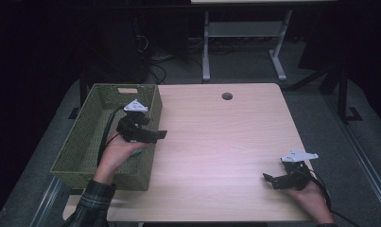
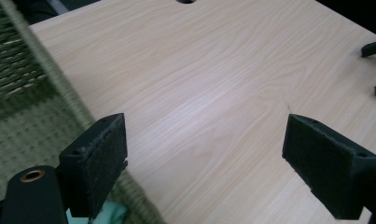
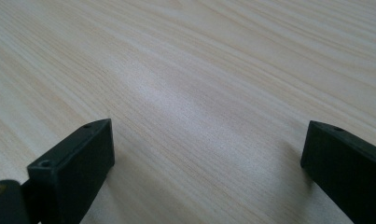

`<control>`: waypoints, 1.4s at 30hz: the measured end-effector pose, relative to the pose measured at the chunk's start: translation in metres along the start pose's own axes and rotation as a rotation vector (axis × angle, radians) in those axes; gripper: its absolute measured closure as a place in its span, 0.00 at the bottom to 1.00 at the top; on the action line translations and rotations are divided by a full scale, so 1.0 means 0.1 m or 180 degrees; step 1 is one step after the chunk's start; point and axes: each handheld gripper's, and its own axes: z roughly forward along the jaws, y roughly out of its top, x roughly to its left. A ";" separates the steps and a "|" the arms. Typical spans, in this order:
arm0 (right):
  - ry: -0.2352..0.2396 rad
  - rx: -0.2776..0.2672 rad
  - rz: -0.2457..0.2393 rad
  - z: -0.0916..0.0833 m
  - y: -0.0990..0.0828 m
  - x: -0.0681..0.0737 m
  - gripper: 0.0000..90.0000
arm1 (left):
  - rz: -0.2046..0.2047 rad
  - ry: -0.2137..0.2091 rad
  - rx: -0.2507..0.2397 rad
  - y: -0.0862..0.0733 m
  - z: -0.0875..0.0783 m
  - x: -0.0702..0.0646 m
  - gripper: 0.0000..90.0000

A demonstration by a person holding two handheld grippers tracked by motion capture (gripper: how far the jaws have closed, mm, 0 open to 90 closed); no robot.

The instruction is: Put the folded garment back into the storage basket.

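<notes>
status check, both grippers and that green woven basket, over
Left gripper open, empty, above the green woven basket rim. Right gripper open, empty, low over the light wooden table. Small pale-teal thing by basket, unclear. Nothing in the way.

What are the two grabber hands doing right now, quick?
Left gripper: open, holding nothing, over the right edge of the green woven basket.
Right gripper: open, holding nothing, low over the wooden table.

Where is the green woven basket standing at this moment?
In the high view, the green woven basket stands on the left side of the table, overhanging its left edge, with the left hand-held gripper over its right rim.
</notes>
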 end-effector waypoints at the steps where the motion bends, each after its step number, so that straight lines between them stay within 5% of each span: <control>1: 0.0000 0.0000 0.0001 0.00 0.00 0.00 0.02 | 0.0031 -0.0032 0.0008 0.02 0.04 -0.05 0.15; 21: -0.0001 0.0000 0.0000 0.00 0.00 0.00 0.02 | 0.0242 -0.0246 0.0066 0.03 0.49 -0.57 0.15; 42: 0.0000 0.0000 0.0000 0.00 0.00 0.00 0.02 | 0.0406 -0.0270 0.0147 -0.31 0.96 -0.89 0.15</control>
